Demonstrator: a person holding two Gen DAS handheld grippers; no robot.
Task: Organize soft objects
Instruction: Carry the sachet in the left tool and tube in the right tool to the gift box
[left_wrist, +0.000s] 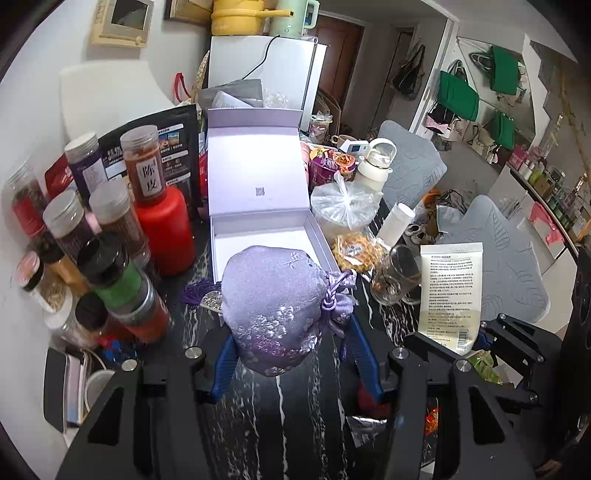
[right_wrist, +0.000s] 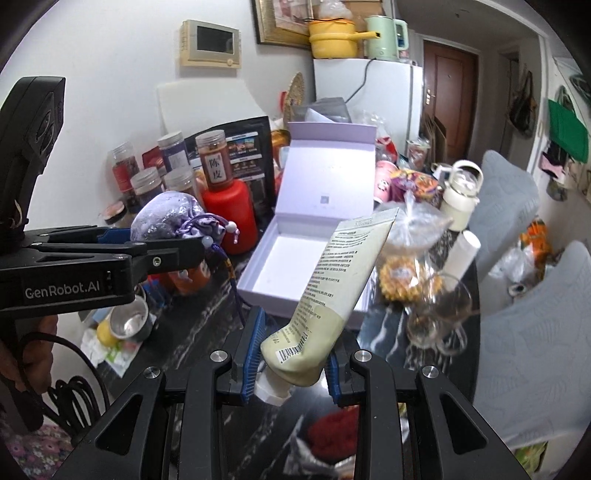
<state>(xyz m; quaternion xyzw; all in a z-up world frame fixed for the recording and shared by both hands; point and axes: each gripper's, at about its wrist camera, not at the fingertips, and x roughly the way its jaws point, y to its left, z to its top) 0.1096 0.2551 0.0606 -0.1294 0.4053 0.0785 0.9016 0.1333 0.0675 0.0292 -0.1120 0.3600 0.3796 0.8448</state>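
Above the dark marbled table (left_wrist: 280, 424), just short of the open lilac box (left_wrist: 258, 236): a purple brocade pouch (left_wrist: 275, 306), clamped between the blue pads (left_wrist: 223, 365) of the left gripper (left_wrist: 291, 362) and held clear of the surface. Drawstring, beads and tassel dangling off the pouch's right side and below it (loose ends, likely to snag). Over on the right: a pale cream tube (right_wrist: 332, 291), pinched near its white cap end in the right gripper (right_wrist: 291, 362), flat crimped end tilted up over the box's near right corner.

Best way to finish the step, judging by the layout:

- Carry the pouch forward and over the near wall of the box, high enough for the tassel to clear the rim.
- Lower until the bottom of the pouch rests on the white floor of the tray, towards the left side, leaving room beside it for the tube.
- Release only once settled; soft fabric tends to sag and roll on opening.
- Keep well off the red bottle (left_wrist: 166, 229) and the stacked spice jars (left_wrist: 110, 258) just left of the box.
- Hold the tube back and to the right meanwhile, away from the glass cup (right_wrist: 439, 306), then lay it flat along the free side.
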